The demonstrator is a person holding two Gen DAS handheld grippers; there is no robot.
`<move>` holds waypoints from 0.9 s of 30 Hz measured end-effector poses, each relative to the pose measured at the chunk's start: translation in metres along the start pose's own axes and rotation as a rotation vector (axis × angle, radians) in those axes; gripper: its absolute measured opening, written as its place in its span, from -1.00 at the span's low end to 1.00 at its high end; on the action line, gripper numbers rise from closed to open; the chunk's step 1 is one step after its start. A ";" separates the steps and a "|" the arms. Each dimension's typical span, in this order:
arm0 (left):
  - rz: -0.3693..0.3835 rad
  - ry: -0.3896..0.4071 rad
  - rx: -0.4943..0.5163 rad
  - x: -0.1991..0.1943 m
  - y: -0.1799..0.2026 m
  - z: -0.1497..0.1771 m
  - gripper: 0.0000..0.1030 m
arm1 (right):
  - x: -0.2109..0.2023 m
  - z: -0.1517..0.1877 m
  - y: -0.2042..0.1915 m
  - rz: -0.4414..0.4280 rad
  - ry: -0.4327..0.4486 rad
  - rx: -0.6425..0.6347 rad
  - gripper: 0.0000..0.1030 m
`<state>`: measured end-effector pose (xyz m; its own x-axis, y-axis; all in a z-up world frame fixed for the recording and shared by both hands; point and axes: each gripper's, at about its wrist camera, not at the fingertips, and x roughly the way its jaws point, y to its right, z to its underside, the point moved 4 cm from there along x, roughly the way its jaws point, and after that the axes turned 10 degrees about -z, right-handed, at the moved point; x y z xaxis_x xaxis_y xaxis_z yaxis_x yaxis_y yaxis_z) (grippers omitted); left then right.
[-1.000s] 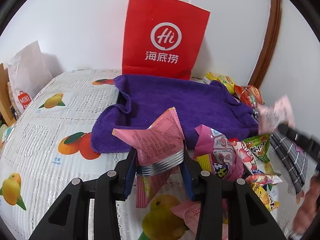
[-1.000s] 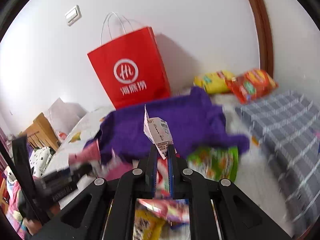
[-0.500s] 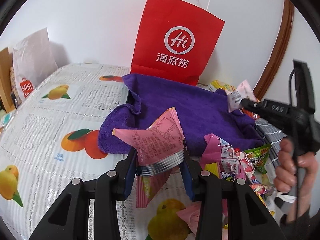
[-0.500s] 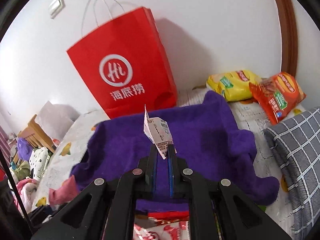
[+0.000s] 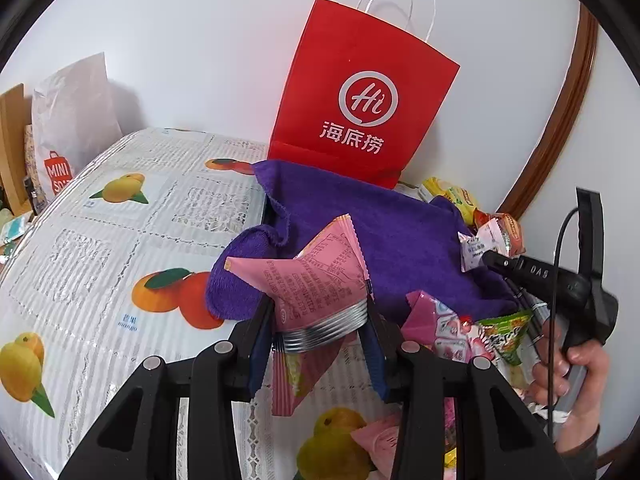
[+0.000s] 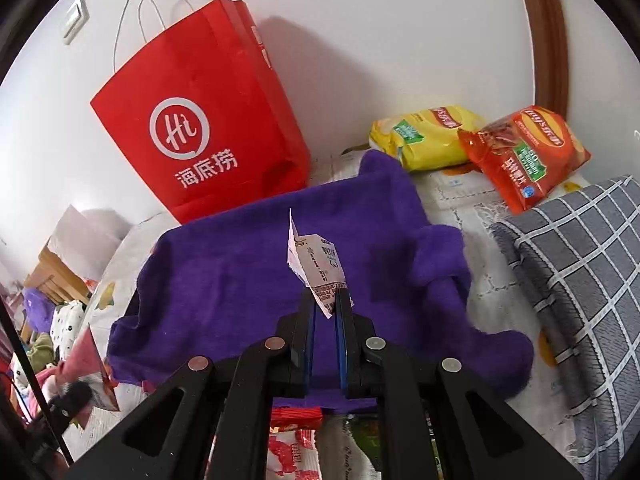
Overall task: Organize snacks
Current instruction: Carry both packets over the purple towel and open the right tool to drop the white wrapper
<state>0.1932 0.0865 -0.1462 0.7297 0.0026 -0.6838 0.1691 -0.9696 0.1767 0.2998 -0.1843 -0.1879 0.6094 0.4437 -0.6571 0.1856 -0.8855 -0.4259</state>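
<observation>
My left gripper (image 5: 320,312) is shut on a pink snack packet (image 5: 312,280) and holds it above the near edge of the purple towel (image 5: 376,240). My right gripper (image 6: 325,304) is shut on a small white snack packet (image 6: 316,264) and holds it over the middle of the purple towel (image 6: 248,280). The right gripper also shows in the left wrist view (image 5: 486,258), at the towel's right edge. Loose snack packets (image 5: 460,332) lie in front of the towel.
A red paper bag (image 5: 360,112) stands against the wall behind the towel. Yellow (image 6: 428,136) and red (image 6: 524,152) chip bags lie at the back right. A grey checked cloth (image 6: 580,280) lies on the right. A fruit-print tablecloth (image 5: 120,240) covers the left.
My right gripper has carried the white packet forward, from over the snack pile to over the purple towel. The left gripper keeps its hold on the pink packet and has turned slightly left.
</observation>
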 end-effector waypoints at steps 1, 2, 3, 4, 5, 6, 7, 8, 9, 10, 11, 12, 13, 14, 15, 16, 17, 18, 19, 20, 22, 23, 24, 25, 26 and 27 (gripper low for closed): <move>0.010 0.004 0.002 -0.002 0.001 -0.004 -0.25 | 0.000 0.000 0.000 -0.012 0.000 0.005 -0.82; 0.013 0.008 0.008 -0.004 0.003 -0.008 -0.25 | 0.000 0.000 0.001 -0.016 -0.003 0.010 -0.81; 0.011 0.018 0.020 -0.006 0.006 -0.014 -0.25 | 0.001 0.000 0.001 -0.013 -0.008 0.011 -0.81; 0.005 0.033 0.035 -0.009 0.010 -0.021 -0.25 | 0.003 0.001 0.002 -0.002 -0.016 0.009 -0.81; -0.004 0.050 0.044 -0.010 0.013 -0.028 -0.25 | 0.004 0.001 0.003 0.011 -0.023 0.008 -0.81; -0.009 0.055 0.049 -0.010 0.016 -0.033 -0.25 | 0.005 0.002 0.003 0.016 -0.028 0.008 -0.81; -0.008 0.053 0.054 -0.007 0.020 -0.040 -0.25 | 0.006 0.003 0.004 0.016 -0.033 0.009 -0.81; -0.006 0.049 0.054 -0.004 0.022 -0.046 -0.25 | 0.008 0.004 0.004 0.016 -0.039 0.010 -0.81; -0.007 0.046 0.054 0.001 0.025 -0.051 -0.25 | 0.008 0.004 0.004 0.016 -0.042 0.010 -0.81; -0.014 0.045 0.059 0.005 0.028 -0.054 -0.25 | 0.009 0.004 0.004 0.012 -0.043 0.009 -0.81; -0.027 0.043 0.066 0.012 0.031 -0.058 -0.25 | 0.008 0.004 0.004 0.008 -0.043 0.007 -0.81; -0.033 0.042 0.068 0.016 0.033 -0.060 -0.25 | 0.008 0.004 0.003 0.008 -0.041 0.006 -0.81; -0.036 0.035 0.070 0.022 0.036 -0.062 -0.25 | 0.007 0.003 0.003 0.010 -0.037 0.005 -0.81; -0.033 0.023 0.070 0.029 0.039 -0.064 -0.25 | 0.006 0.003 0.004 0.011 -0.034 0.005 -0.81; -0.029 0.014 0.069 0.034 0.041 -0.065 -0.25 | 0.006 0.002 0.004 0.012 -0.032 0.007 -0.81; -0.024 0.005 0.066 0.041 0.043 -0.066 -0.25 | 0.006 0.002 0.006 0.013 -0.032 0.011 -0.81; -0.020 -0.003 0.065 0.048 0.045 -0.067 -0.25 | 0.006 0.002 0.007 0.012 -0.032 0.016 -0.81; -0.016 -0.011 0.068 0.053 0.047 -0.067 -0.25 | 0.007 0.002 0.009 0.011 -0.035 0.022 -0.81; -0.017 -0.022 0.070 0.060 0.048 -0.067 -0.25 | 0.009 0.003 0.011 0.010 -0.041 0.029 -0.81; -0.025 -0.033 0.068 0.067 0.048 -0.066 -0.25 | 0.010 0.003 0.012 0.007 -0.045 0.034 -0.81; -0.025 -0.050 0.062 0.077 0.048 -0.065 -0.25 | 0.011 0.002 0.013 -0.003 -0.046 0.042 -0.81; -0.025 -0.061 0.058 0.083 0.048 -0.064 -0.25 | 0.010 0.002 0.013 -0.009 -0.043 0.045 -0.81; -0.030 -0.073 0.053 0.088 0.048 -0.063 -0.25 | 0.010 0.002 0.012 -0.008 -0.044 0.042 -0.81; -0.031 -0.082 0.051 0.093 0.049 -0.062 -0.25 | 0.010 0.001 0.012 -0.009 -0.044 0.039 -0.81; -0.029 -0.088 0.049 0.096 0.049 -0.061 -0.25 | 0.010 0.001 0.012 -0.012 -0.046 0.038 -0.81; -0.028 -0.093 0.046 0.100 0.049 -0.060 -0.25 | 0.011 0.001 0.012 -0.015 -0.046 0.039 -0.81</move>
<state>0.3138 0.0535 -0.1636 0.6601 0.0089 -0.7511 0.1560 -0.9798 0.1255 0.3075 -0.1898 -0.2008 0.5705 0.4634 -0.6781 0.1634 -0.8732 -0.4592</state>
